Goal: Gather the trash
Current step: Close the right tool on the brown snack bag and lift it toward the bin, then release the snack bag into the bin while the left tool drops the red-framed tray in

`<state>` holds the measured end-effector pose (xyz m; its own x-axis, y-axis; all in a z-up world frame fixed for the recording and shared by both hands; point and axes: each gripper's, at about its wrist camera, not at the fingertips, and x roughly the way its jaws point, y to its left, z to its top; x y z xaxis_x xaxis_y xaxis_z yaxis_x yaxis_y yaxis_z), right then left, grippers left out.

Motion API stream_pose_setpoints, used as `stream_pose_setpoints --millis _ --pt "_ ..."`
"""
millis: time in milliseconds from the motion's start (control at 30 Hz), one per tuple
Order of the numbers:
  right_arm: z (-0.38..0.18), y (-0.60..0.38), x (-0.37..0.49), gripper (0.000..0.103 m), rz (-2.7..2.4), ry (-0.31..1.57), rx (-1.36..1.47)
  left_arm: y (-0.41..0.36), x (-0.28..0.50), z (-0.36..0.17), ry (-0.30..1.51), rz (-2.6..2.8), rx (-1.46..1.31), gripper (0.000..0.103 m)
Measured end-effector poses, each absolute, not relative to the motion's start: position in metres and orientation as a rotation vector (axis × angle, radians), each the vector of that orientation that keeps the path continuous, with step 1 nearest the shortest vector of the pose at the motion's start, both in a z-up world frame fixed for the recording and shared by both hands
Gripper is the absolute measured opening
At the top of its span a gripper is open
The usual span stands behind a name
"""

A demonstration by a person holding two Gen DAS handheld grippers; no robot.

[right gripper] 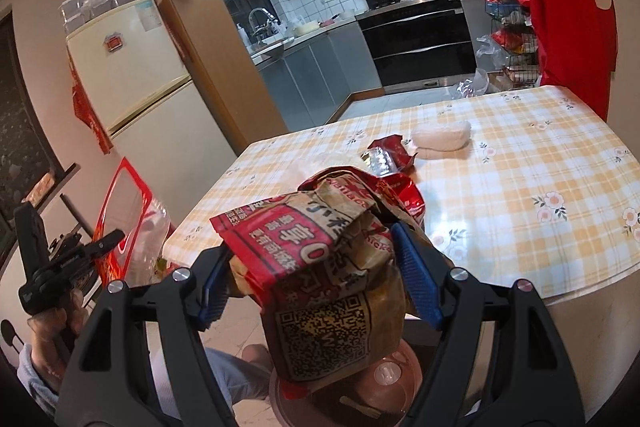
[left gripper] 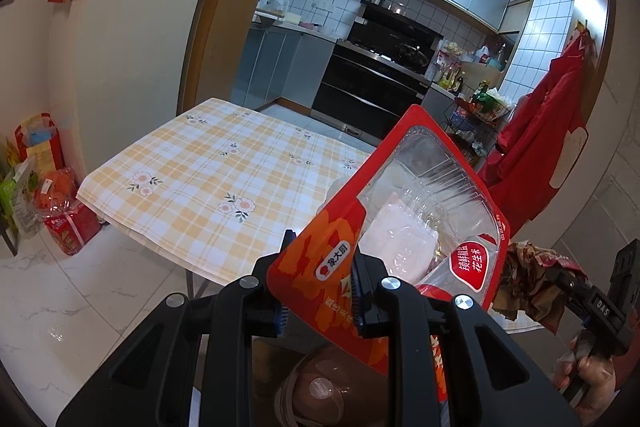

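My left gripper (left gripper: 320,287) is shut on the lower corner of a red and orange snack bag (left gripper: 420,211) with a clear window, held up over the near edge of the checked table (left gripper: 208,179). My right gripper (right gripper: 316,275) is shut on a crumpled brown and red paper bag (right gripper: 320,287) with a QR code. In the left wrist view that paper bag (left gripper: 528,279) hangs at the right in the right gripper (left gripper: 568,283). A crumpled red wrapper (right gripper: 390,155) and a white wad (right gripper: 440,137) lie on the table (right gripper: 520,207). A round brown lidded container (right gripper: 384,379) sits below both grippers.
A cream fridge (left gripper: 132,67) stands left of the table, with bags (left gripper: 60,211) on the floor beside it. A red apron (left gripper: 552,131) hangs at the right by a wire rack (left gripper: 476,123). Behind the table the kitchen opens with an oven (right gripper: 420,39).
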<state>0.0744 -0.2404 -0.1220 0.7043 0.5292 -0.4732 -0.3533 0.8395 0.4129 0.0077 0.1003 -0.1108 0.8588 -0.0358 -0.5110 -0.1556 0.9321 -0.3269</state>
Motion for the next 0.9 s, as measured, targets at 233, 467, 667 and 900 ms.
stream_pose_setpoints --millis 233,467,667,900 --pt "-0.14 -0.24 0.083 0.074 0.538 0.697 0.331 0.101 0.014 -0.116 0.552 0.082 -0.351 0.024" --pt "-0.162 -0.222 0.087 0.074 0.582 0.779 0.321 0.104 0.015 -0.125 0.577 0.091 -0.354 0.024" --pt "-0.173 -0.207 0.085 0.075 0.614 0.844 0.31 0.105 0.014 -0.127 0.58 0.088 -0.36 0.024" --pt "-0.185 -0.197 0.086 0.078 0.636 0.907 0.307 0.105 0.012 -0.132 0.586 0.088 -0.365 0.024"
